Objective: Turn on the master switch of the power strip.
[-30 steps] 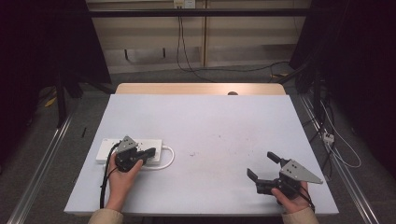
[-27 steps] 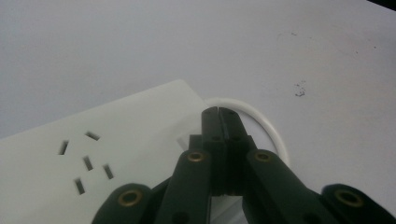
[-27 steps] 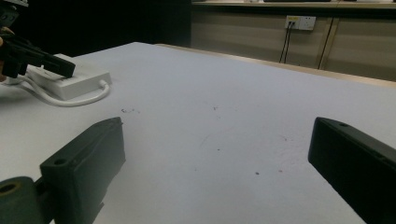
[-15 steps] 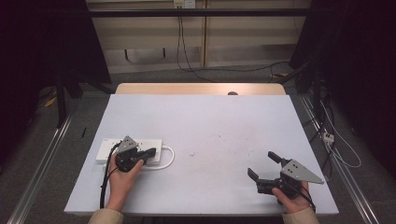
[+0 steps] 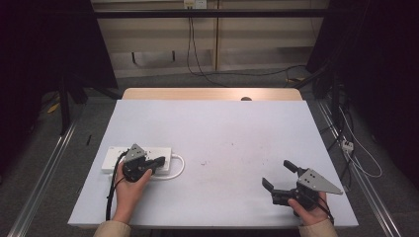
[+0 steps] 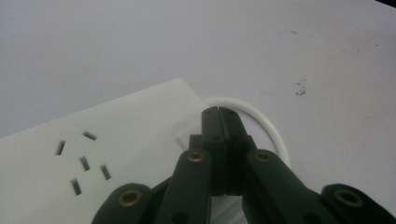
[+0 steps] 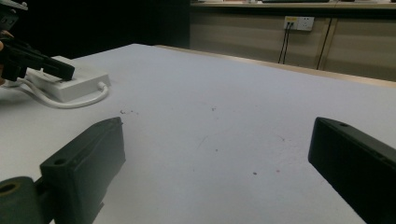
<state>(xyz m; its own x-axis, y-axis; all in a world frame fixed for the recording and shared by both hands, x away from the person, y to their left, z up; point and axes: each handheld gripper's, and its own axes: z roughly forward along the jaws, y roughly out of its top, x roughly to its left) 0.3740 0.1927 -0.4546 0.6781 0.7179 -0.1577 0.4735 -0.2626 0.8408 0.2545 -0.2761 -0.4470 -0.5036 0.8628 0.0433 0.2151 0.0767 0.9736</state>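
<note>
A white power strip (image 5: 118,158) lies flat near the table's left edge, and its white cable (image 5: 181,167) loops out from its right end. My left gripper (image 5: 161,160) hovers over that right end, shut with nothing between its jaws. In the left gripper view the closed tips (image 6: 218,113) hang just above the power strip (image 6: 93,149), with the cable (image 6: 268,128) curving behind them. My right gripper (image 5: 278,174) rests low at the front right, open wide and empty. The right gripper view looks between the spread jaws (image 7: 219,140) to the strip (image 7: 81,77) and the left gripper (image 7: 65,71) far off.
The pale grey table (image 5: 222,128) carries a few small dark marks (image 5: 247,159) near its middle. A wooden strip (image 5: 207,94) runs along its far edge. Beyond it cables (image 5: 197,59) hang from a wall socket, and metal rails (image 5: 44,168) flank the table.
</note>
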